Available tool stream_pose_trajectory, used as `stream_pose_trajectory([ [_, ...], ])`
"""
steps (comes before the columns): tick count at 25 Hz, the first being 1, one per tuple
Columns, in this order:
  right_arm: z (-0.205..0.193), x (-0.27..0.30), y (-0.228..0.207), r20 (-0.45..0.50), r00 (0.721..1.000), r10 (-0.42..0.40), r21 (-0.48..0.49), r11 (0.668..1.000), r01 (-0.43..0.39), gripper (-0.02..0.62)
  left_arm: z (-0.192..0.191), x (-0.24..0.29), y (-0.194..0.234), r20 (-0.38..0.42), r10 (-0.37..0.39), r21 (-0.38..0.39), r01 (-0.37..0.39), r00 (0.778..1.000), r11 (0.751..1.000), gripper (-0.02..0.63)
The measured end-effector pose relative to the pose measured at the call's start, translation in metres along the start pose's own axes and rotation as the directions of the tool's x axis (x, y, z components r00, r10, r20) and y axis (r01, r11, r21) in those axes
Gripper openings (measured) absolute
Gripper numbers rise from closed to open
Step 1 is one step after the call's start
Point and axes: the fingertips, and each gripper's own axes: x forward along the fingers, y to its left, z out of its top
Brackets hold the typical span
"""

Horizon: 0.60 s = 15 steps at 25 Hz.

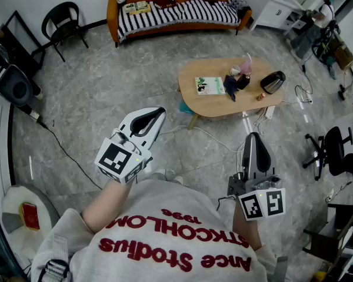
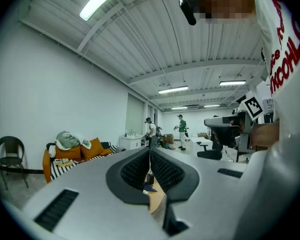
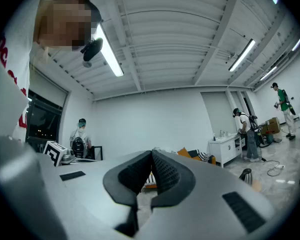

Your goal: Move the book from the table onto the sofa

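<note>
The book (image 1: 209,86), white with a green cover picture, lies flat on the left part of the oval wooden table (image 1: 223,107). Beyond it, against the far wall, stands the orange sofa (image 1: 176,10) with a black-and-white striped cover. My left gripper (image 1: 157,111) is held level over the floor short of the table, shut and empty. My right gripper (image 1: 253,136) is near the table's front right edge, also shut with nothing in it. In the left gripper view the jaws (image 2: 150,151) meet, with the sofa (image 2: 70,156) off to the left. The right gripper's jaws (image 3: 151,156) are likewise together.
A black kettle (image 1: 273,82), a dark figure and a pink item (image 1: 238,78) share the table. Cushions and a book (image 1: 136,7) lie on the sofa. A black chair (image 1: 62,25) stands at left, an office chair (image 1: 335,151) at right, and cables (image 1: 200,133) trail on the floor.
</note>
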Motion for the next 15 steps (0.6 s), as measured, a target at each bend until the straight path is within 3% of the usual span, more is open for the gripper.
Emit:
stream_pose_trajectory([
  [15,0.0,-0.006,-0.013,0.008,1.0,0.019,0.036,0.999,-0.019,0.028,-0.004,0.011,-0.016,0.004,0.003,-0.014,-0.003,1.0,1.0,0.018],
])
